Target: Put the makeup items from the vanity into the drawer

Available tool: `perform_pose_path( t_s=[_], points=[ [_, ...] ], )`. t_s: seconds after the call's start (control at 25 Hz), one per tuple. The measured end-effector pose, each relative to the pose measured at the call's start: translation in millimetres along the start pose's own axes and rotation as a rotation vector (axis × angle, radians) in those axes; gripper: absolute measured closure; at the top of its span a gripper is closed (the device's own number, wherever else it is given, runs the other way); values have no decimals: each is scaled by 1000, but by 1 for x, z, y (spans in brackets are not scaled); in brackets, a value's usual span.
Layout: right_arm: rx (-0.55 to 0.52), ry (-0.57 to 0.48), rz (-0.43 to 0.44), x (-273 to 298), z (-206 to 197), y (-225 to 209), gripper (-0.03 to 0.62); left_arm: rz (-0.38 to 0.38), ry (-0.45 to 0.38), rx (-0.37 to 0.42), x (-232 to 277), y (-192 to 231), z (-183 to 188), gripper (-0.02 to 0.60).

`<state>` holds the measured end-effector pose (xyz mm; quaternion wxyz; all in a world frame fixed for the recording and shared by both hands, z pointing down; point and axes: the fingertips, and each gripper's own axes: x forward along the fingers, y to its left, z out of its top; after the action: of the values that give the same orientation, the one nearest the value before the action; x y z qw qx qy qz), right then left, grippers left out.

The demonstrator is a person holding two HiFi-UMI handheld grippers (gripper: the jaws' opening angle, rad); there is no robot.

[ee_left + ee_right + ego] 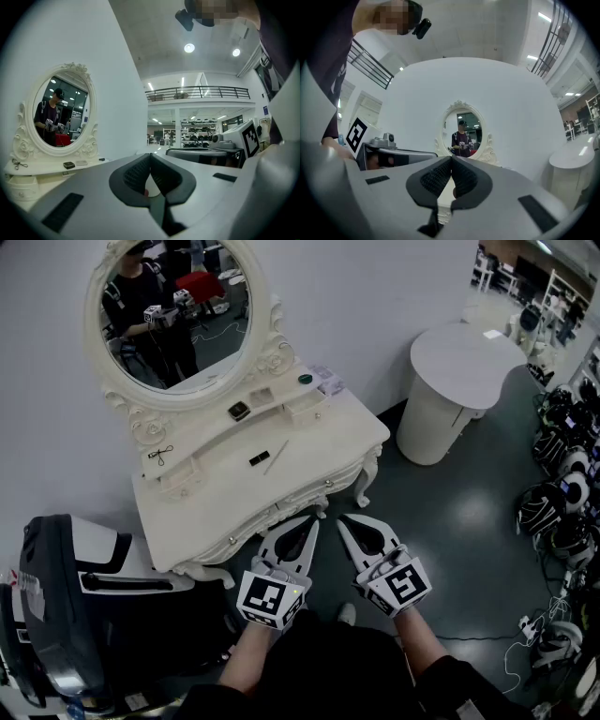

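L gripper (312,519) + R gripper (342,518): jaws on both closed tip to tip, nothing between the pads (checked in each gripper view). Both held level, side by side, lower centre of head view. Tips sit near the front edge of the vanity (352,439), apart from it.

Makeup items all on vanity top, up and left of the tips in frame:
- small black item (259,458) + thin stick (276,457) on the lower surface, closest to the tips
- black compact (239,411) on the raised shelf under the mirror (173,310)
- dark green round item (306,379) at the shelf's right end
- scissors-like tool (160,455) far left, well apart from both grippers

Front drawers (248,521) closed. L gripper view: compact shows at far left, well apart from the jaws.
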<state>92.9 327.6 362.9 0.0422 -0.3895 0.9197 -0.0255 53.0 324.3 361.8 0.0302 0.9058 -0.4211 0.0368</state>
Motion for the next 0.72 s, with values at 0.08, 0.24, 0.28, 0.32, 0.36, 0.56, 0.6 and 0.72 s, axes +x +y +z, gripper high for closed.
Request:
perform_pose_path(
  t_s=[0.08, 0.24, 0.28, 0.32, 0.36, 0.56, 0.6, 0.72],
  points=[
    [3, -1, -2, -6, -1, -2, 571, 0, 4, -2, 1, -6, -2, 566],
    [5, 3, -2, -17, -3, -5, 571, 4, 8, -4, 2, -17, -5, 566],
    [6, 4, -1, -19, -4, -6, 571, 5, 9, -5, 2, -19, -5, 566],
    [7, 3, -1, -21, -4, -7, 571, 6, 10, -5, 2, -22, -5, 566],
    [9, 2, 2, -23, -3, -8, 571, 9, 12, -6, 2, -23, -6, 566],
    [35, -3, 40, -34, -2, -8, 571, 35, 24, -8, -1, -31, -10, 566],
    [37, 0, 46, -36, -3, -7, 571, 42, 28, -9, -2, -33, -11, 566],
    [46, 14, 71, -40, -10, -5, 571, 63, 41, -13, -5, -36, -17, 566]
  ],
)
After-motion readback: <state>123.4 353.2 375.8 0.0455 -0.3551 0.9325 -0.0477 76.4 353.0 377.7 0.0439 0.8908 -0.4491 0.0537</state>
